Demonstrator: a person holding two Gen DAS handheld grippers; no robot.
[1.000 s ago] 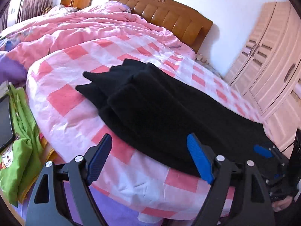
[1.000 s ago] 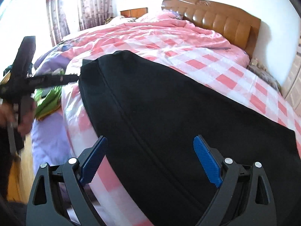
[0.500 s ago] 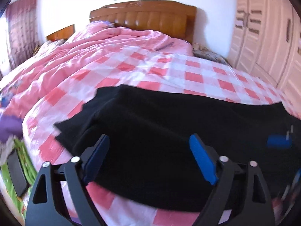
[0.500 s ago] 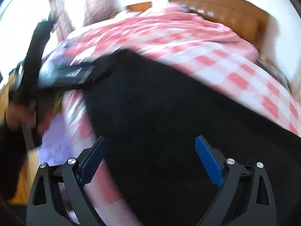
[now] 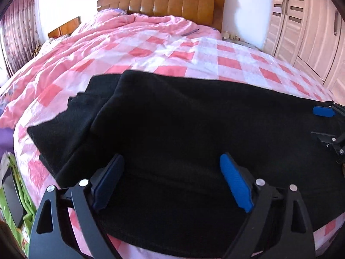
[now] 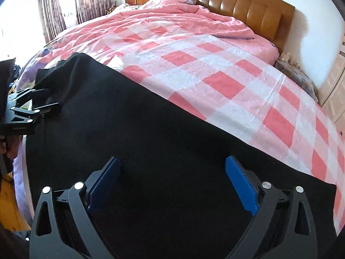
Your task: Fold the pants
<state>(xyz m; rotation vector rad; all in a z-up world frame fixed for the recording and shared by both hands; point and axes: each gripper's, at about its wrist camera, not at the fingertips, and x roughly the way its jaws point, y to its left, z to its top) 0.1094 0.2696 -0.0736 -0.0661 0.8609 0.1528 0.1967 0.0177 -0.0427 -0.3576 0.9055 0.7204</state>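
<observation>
The left claw (image 5: pixel 171 182) hangs wide apart, holding nothing, above the rumpled cuff end of the black fleece pants (image 5: pixel 194 129), which lie lengthwise along the near edge of the pink checked bed (image 5: pixel 151 49). The right claw (image 6: pixel 172 185), equally wide and unloaded, hovers over the other end. Pinching only the top layer would likely skew the fold.

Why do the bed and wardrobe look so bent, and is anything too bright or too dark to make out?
Left wrist view: the fisheye lens bows the wardrobe and headboard; the black pants show almost no fold detail. Right wrist view: the window by the curtains is blown out white, and glare washes the checked bedsheet.
</observation>
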